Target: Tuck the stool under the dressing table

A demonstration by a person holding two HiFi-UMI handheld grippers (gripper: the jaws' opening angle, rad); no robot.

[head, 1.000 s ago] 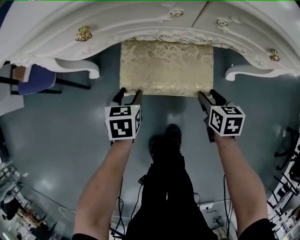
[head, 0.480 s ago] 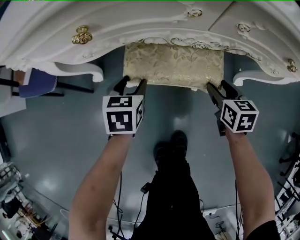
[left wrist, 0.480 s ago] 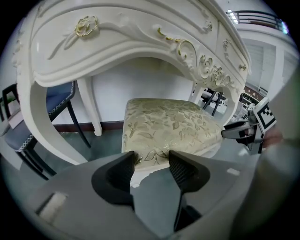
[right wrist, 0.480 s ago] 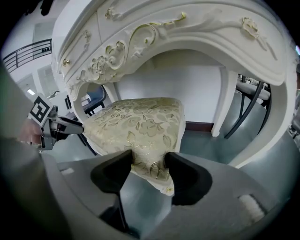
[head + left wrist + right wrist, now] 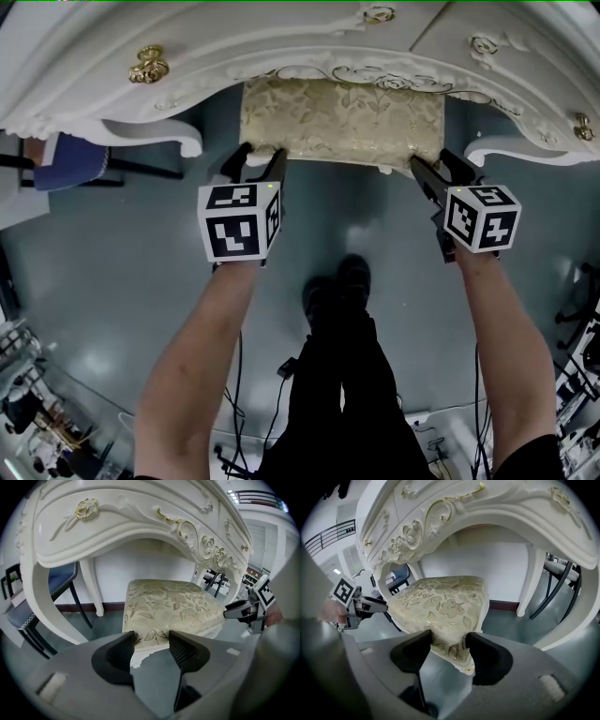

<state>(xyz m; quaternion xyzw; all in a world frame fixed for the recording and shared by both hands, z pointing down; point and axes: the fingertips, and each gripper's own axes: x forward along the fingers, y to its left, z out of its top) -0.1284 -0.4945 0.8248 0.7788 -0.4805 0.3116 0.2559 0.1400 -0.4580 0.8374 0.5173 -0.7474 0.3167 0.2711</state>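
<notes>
The cream-and-gold brocade upholstered stool (image 5: 342, 117) stands on the grey-blue floor (image 5: 112, 262) straight ahead of both grippers. Its far part lies under the arch of the white carved dressing table with gold handles (image 5: 281, 37), which rises above and beyond the grippers. The left gripper (image 5: 151, 639) is closed on the stool's near left corner, with the fabric edge pinched between its jaws. The right gripper (image 5: 447, 641) has the near right corner between its jaws. Those jaws have just been opening, and the pads sit just beside the fabric without pressing it. A blue chair (image 5: 70, 159) stands off to the left gripper's outer side.
</notes>
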